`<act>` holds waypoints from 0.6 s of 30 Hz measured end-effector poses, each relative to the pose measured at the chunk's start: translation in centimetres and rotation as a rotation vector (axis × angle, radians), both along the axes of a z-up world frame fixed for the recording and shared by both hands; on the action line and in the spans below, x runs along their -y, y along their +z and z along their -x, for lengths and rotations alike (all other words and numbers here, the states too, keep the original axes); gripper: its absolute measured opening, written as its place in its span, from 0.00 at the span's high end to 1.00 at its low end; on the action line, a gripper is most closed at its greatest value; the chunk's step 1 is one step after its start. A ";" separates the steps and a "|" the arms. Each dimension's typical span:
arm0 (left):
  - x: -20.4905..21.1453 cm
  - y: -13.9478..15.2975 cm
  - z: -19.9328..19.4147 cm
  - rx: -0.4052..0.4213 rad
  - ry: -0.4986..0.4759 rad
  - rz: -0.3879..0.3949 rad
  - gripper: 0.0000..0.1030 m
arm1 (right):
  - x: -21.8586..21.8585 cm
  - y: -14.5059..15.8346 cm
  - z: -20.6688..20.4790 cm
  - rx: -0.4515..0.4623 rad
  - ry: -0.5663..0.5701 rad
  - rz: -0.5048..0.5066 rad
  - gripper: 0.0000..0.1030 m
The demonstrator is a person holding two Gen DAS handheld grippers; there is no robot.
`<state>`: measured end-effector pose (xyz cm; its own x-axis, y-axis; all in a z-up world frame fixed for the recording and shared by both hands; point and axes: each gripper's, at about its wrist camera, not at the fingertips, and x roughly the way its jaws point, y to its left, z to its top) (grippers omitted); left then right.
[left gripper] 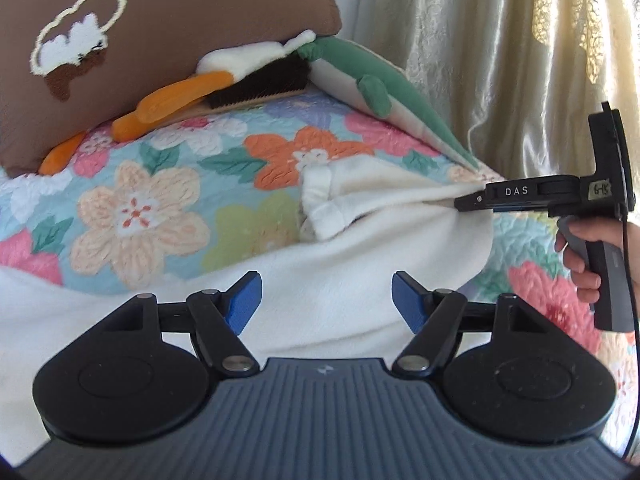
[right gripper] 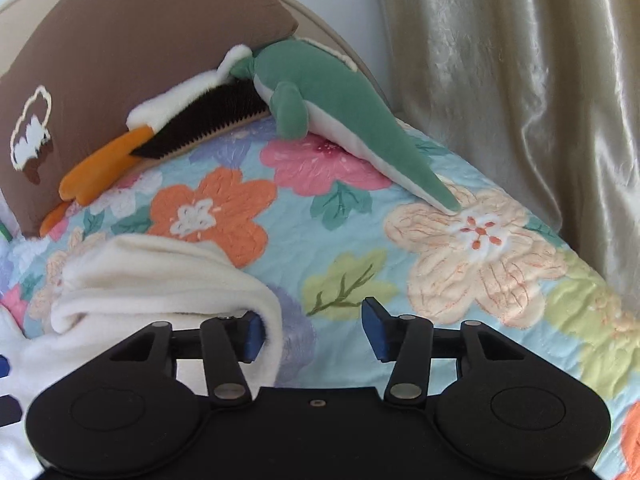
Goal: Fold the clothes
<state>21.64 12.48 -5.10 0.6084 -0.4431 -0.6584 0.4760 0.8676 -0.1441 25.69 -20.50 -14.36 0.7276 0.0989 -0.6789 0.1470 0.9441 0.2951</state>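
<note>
Cream fleece garment [left gripper: 360,240] lying on the floral quilt [left gripper: 160,200], spreading from 6 o'clock up toward 1 o'clock in the left wrist view, one cuffed end [left gripper: 320,208] bunching near the centre. Long axis of the cloth running roughly from 8 o'clock to 2 o'clock in that view.

Left gripper [left gripper: 327,300] hovering over the near part of the fleece, blue fingers standing wide apart, gripping nothing. Right gripper [right gripper: 313,330] likewise gaping wide; its left finger [right gripper: 253,334] touching or slipping under the folded edge at 9 o'clock, its right finger over bare quilt. Seen from the left wrist, its tip [left gripper: 464,203] reaching the garment's far edge at 3 o'clock.

Judging by this, the right gripper being nearer the far edge, the left nearer the broad near portion. Fold stage not settling from these views: partly doubled cloth fitting either an early or a later fold.

Brown pillow [left gripper: 180,12] and green plush toy [right gripper: 340,120] resting at 12 o'clock, well apart from the fleece.
</note>
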 end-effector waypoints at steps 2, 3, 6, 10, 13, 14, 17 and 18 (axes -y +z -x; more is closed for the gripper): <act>1.2 0.0 -1.1 -0.009 -0.017 0.033 0.26 | 1.4 -1.0 0.1 -0.002 -0.049 -0.177 0.48; 1.8 -0.1 -1.8 -0.019 -0.024 0.050 0.22 | 2.3 -1.8 0.1 -0.005 -0.071 -0.295 0.52; 3.8 -0.7 -4.3 -0.075 -0.002 0.086 0.03 | 2.4 -3.0 -0.3 -0.009 -0.032 -0.420 0.75; 5.4 -1.3 -7.6 -0.107 0.054 0.111 0.06 | -1.0 -1.3 -0.7 0.043 0.122 -0.202 0.90; 6.5 -1.7 -10.0 -0.131 0.095 0.130 0.78 | -2.1 -0.1 -0.6 0.118 0.223 -0.200 0.93; 6.9 -1.8 -10.8 -0.134 0.108 0.136 0.79 | -2.2 0.6 -0.4 0.176 0.250 -0.191 0.93; 8.6 2.1 -10.3 0.072 0.082 0.128 0.81 | -2.7 1.8 0.4 0.318 0.218 -0.121 0.92; 9.2 3.6 -10.1 0.148 0.071 0.134 0.80 | -2.6 1.8 0.6 0.341 0.173 -0.105 0.87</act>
